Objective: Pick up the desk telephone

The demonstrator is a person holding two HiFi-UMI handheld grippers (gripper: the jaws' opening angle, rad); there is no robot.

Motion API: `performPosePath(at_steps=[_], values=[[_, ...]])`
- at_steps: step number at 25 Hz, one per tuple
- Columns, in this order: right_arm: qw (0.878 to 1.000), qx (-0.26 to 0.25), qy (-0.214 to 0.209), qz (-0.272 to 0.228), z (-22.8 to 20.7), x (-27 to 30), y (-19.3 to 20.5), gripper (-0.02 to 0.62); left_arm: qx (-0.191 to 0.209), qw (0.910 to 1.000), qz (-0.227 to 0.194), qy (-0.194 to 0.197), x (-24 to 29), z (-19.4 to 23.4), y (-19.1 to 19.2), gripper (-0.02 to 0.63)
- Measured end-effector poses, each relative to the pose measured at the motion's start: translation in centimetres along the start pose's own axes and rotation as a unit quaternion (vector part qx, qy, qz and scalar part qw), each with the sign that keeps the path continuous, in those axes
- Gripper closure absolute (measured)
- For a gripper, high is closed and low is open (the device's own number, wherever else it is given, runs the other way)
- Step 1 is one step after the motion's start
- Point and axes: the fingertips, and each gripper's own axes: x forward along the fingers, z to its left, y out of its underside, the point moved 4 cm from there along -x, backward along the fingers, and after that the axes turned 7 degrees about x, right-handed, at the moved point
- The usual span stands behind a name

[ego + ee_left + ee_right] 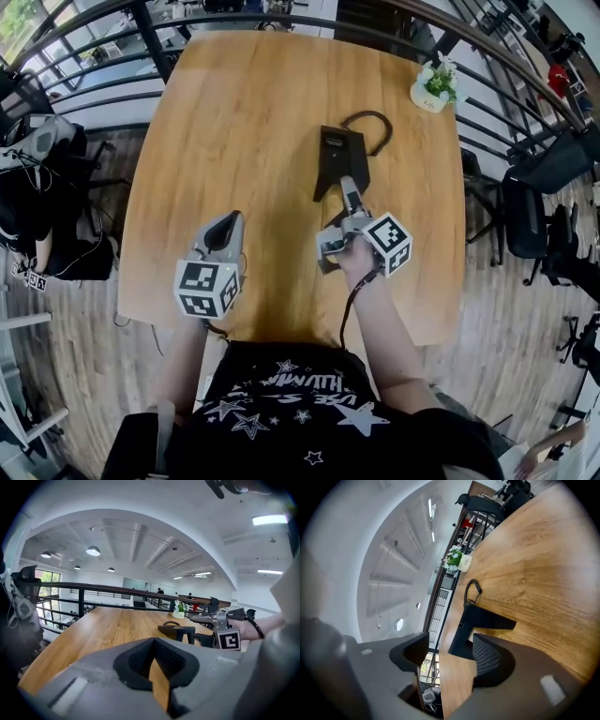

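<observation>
The desk telephone (337,155) is a black, wedge-shaped unit standing on the wooden table (244,112), with a black cord (370,120) looping behind it. My right gripper (339,214) is just short of its near end, rolled onto its side, jaws wide open and empty. In the right gripper view the telephone (480,625) lies just beyond the right gripper (450,653). My left gripper (225,230) hovers over the table's near left part, shut on nothing. From the left gripper (157,667) the telephone (177,631) shows to the right.
A small white pot with a green plant (433,86) stands at the table's far right corner. A dark metal railing (141,28) curves round the far side. Black office chairs (539,202) stand on the wooden floor to the right, and bags and gear (37,197) lie to the left.
</observation>
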Motion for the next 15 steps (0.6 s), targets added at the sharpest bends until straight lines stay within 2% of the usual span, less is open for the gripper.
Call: performPosePath(at_steps=[8, 15], values=[[0.998, 0.035, 0.026, -0.036, -1.7, 2.0, 0.1, 0.302, 0.006, 0.9997, 0.010, 0.021, 2.0, 0.6, 0.2, 0.604], [0.997, 0.042, 0.038, -0.060, -2.9, 4.2, -0.7, 0.301, 0.004, 0.9994, 0.018, 0.029, 3.8, 1.0, 0.6, 0.604]])
